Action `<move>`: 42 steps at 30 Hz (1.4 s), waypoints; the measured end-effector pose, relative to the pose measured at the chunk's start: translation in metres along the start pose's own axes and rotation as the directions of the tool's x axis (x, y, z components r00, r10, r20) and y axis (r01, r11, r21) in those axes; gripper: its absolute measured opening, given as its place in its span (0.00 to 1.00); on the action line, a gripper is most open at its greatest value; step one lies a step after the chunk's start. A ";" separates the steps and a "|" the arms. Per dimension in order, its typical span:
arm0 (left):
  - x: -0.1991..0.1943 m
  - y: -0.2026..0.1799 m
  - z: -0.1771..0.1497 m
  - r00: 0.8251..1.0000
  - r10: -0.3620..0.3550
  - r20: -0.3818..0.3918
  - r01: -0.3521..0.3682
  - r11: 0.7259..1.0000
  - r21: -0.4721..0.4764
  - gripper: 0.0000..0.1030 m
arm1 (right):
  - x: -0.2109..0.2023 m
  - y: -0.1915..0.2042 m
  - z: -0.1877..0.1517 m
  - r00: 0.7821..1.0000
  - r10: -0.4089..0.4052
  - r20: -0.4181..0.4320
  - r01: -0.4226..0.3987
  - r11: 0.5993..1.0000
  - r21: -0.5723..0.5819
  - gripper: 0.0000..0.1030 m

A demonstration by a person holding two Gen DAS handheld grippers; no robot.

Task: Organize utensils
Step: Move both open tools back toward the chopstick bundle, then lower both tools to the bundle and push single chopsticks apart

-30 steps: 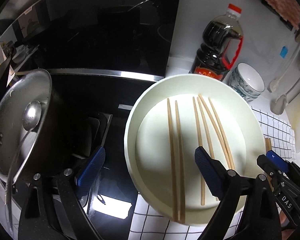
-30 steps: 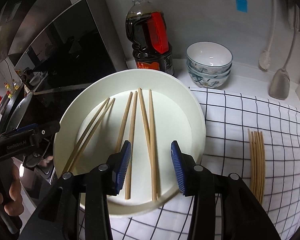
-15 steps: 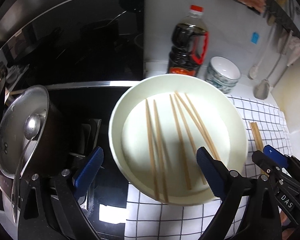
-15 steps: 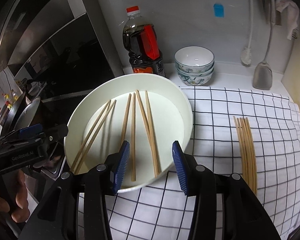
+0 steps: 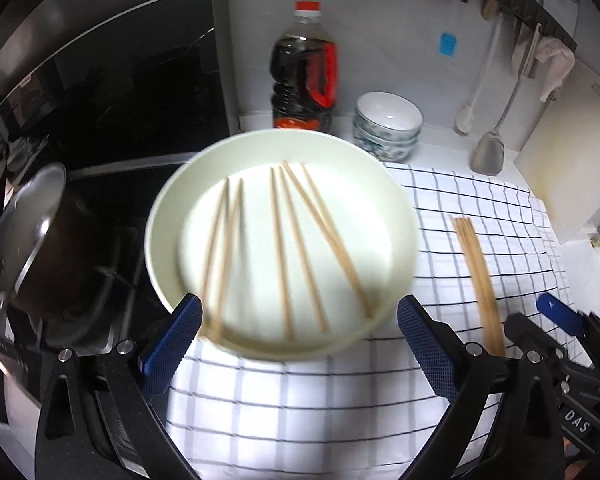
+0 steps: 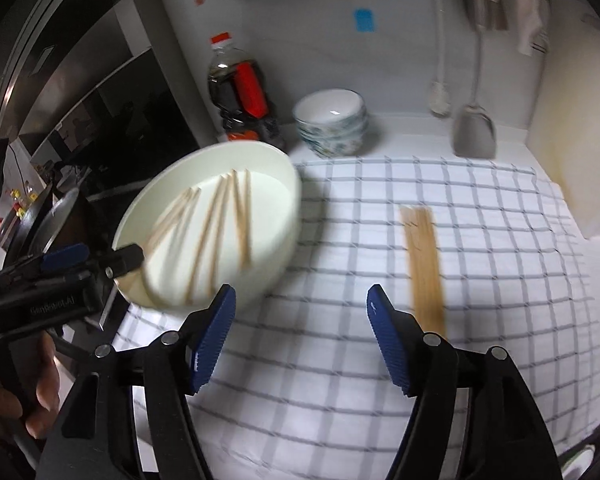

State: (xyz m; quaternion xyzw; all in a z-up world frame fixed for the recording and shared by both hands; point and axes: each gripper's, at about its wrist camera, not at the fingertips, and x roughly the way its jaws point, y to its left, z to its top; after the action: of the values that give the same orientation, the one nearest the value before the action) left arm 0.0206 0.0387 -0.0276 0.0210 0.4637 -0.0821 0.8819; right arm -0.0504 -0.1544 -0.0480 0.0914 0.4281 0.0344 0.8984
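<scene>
Both tongs are pulling back from the plate (image 5: 396, 216), exposing more checked cloth (image 6: 380, 360). Left tongs (image 5: 298, 340) and right tongs (image 6: 300, 340) are gaping wide, empty. Loose chopsticks (image 5: 284, 248) are lying inside.

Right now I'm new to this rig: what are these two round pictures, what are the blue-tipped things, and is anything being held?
Each picture comes from a fisheye camera on a hand-held gripper, looking along its tongs. There is no robot arm; a person holds both. The left tongs and right tongs are open and hold nothing. On the checked cloth sits a white plate with six loose chopsticks. A tidy bundle of chopsticks lies apart on the cloth. Behind stand a sauce bottle and stacked bowls; a pot sits at the left.
</scene>
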 end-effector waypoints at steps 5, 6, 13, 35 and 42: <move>-0.008 -0.042 -0.027 1.000 -0.004 -0.017 0.004 1.000 -0.022 0.94 | -0.025 -0.061 -0.027 1.000 -0.005 0.003 0.005 1.000 0.014 0.68; -0.009 -0.052 -0.034 1.000 0.003 -0.024 -0.004 1.000 -0.024 0.94 | -0.027 -0.070 -0.032 1.000 -0.006 -0.001 0.006 1.000 0.017 0.68; -0.011 -0.092 -0.055 0.998 0.041 -0.056 -0.042 0.999 -0.019 0.94 | -0.029 -0.128 -0.052 1.000 -0.012 -0.028 0.014 0.999 0.052 0.68; 0.080 -0.163 -0.059 0.993 -0.029 -0.111 0.043 0.991 0.124 0.94 | 0.038 -0.161 -0.053 0.989 -0.105 -0.105 0.114 0.990 0.085 0.68; 0.097 -0.162 -0.064 0.990 0.001 -0.141 0.012 0.996 0.089 0.94 | 0.069 -0.160 -0.051 0.990 -0.077 -0.122 0.084 0.995 0.055 0.68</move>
State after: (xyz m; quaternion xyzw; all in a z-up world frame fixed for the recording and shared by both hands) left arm -0.0047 -0.1254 -0.1373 0.0648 0.5206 -0.1036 0.8450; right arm -0.0490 -0.2950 -0.1628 0.0987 0.4855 -0.0091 0.8686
